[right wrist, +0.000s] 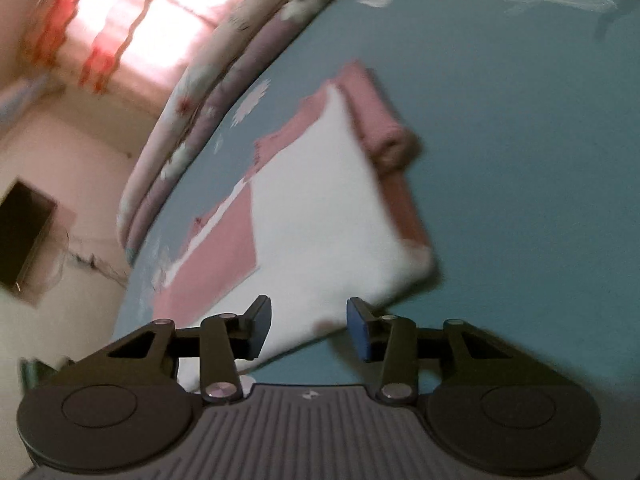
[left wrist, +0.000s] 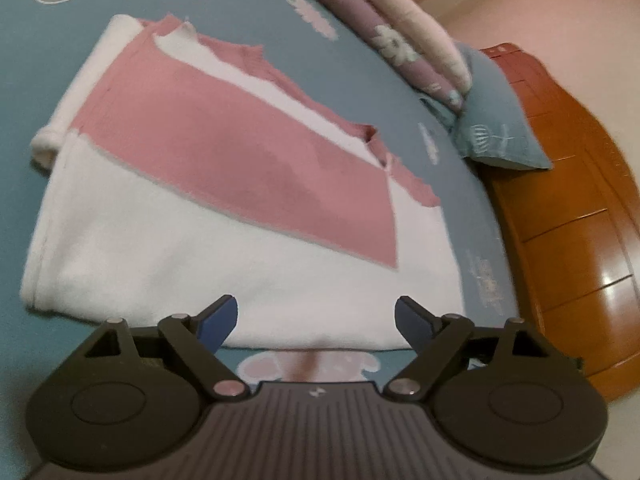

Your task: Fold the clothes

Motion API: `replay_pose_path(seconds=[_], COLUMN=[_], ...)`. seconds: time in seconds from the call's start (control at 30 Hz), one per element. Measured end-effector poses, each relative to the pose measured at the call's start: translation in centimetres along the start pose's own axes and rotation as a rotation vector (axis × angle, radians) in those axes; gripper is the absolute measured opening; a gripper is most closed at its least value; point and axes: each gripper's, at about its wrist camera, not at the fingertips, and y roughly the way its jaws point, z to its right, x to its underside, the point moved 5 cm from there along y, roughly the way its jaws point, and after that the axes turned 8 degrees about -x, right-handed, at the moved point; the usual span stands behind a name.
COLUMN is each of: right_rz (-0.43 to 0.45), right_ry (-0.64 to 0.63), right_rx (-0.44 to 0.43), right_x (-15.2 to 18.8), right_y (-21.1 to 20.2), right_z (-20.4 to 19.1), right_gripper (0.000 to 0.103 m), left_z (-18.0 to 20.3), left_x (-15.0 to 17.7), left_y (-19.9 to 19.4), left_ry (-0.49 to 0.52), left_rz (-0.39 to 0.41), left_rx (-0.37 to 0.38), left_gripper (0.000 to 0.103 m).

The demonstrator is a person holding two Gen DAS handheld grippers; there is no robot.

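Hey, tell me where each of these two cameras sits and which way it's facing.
Left wrist: on the left hand-held gripper, angled down at the garment on the bedsheet, headboard at right; its open blue fingers show.
Right wrist: on the right hand-held gripper, tilted and blurred, facing the garment with a curtained window beyond; its parted fingers show.
Shared: garment, bedsheet, rolled quilt.
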Motion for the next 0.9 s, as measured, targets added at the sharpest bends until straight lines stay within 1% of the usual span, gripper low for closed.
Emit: replay_pose_path(seconds=[0.07,0.13,0.2,0.27,0.3,0.33,0.37,0.43,0.5,0.53,0.57,0.6,0.63,0.67,0.73,0.83,0.9], right_rz=[0.030,0.047,0.058,0.046,0.041,0.036,0.030,0.040,0.045,0.046,0.048,0.040,0.026,0.010,-0.025,-0.052,-0.059], right_ry=[-0.028,-0.049,-0.070,-0.077,-0.068,-0.060,-0.051,-0.066,-0.134,-0.174,-0.213,-0.258,-0.307,-0.349,-0.409,-0.425,-0.419], right_rx=[0.016,0.007,0.008,0.027,0.042,0.058,0.073,0.090,0.124,0.143,0.163,0.197,0.242,0.281,0.347,0.425,0.473], right_x=[-0.6,-1.3,-2.2,-2.8,-2.8,-2.9,-2.9,-3.2,-4.1,-4.7,-5.2,-5.8,-6.4,-6.9,-7.7,-8.7,-9.5], right_y=[-1.1,-1.5,-1.0,-0.2,-0.2,-0.2,-0.1,-0.7,-0.5,-0.3,-0.1,0.6,1.6,2.6,4.9,7.6,8.7], right_z=[-0.4,-1.0,-1.4,-1.3,-0.9,-0.5,-0.1,-0.6,-2.3,-3.3,-4.2,-5.0,-5.8,-6.4,-7.0,-6.0,-4.7], right_gripper=[0.053,0.053,0.055,0.057,0.055,0.049,0.049,0.049,0.049,0.048,0.038,0.027,0.009,0.008,0.008,0.008,0.008], left_z=[0.5,1.3,2.4,3.1,3.3,3.3,3.1,2.7,1.7,1.3,0.9,0.6,0.2,-0.1,-0.6,-1.0,-1.6], left_x=[0.0,-0.1,-0.3,-0.6,-0.7,-0.9,-1.1,-1.5,-2.0,-2.2,-2.5,-2.6,-2.6,-2.6,-2.8,-3.6,-4.1], left_y=[-0.2,-0.5,-0.4,0.0,0.3,0.5,0.6,0.8,0.6,0.4,0.1,-0.3,-0.7,-1.2,-1.9,-2.8,-3.8], left_ry=[0.026,0.062,0.102,0.137,0.153,0.167,0.184,0.227,0.256,0.260,0.264,0.269,0.274,0.276,0.268,0.269,0.270], left_rz=[0.013,0.030,0.052,0.062,0.066,0.073,0.081,0.096,0.113,0.124,0.137,0.153,0.171,0.193,0.211,0.196,0.205], left_rx=[-0.003,0.012,0.014,-0.004,-0.018,-0.036,-0.063,-0.128,-0.202,-0.225,-0.240,-0.246,-0.248,-0.248,-0.248,-0.231,-0.227], left_gripper=[0.086,0.087,0.090,0.091,0.091,0.091,0.091,0.091,0.091,0.091,0.091,0.091,0.091,0.091,0.091,0.091,0.091])
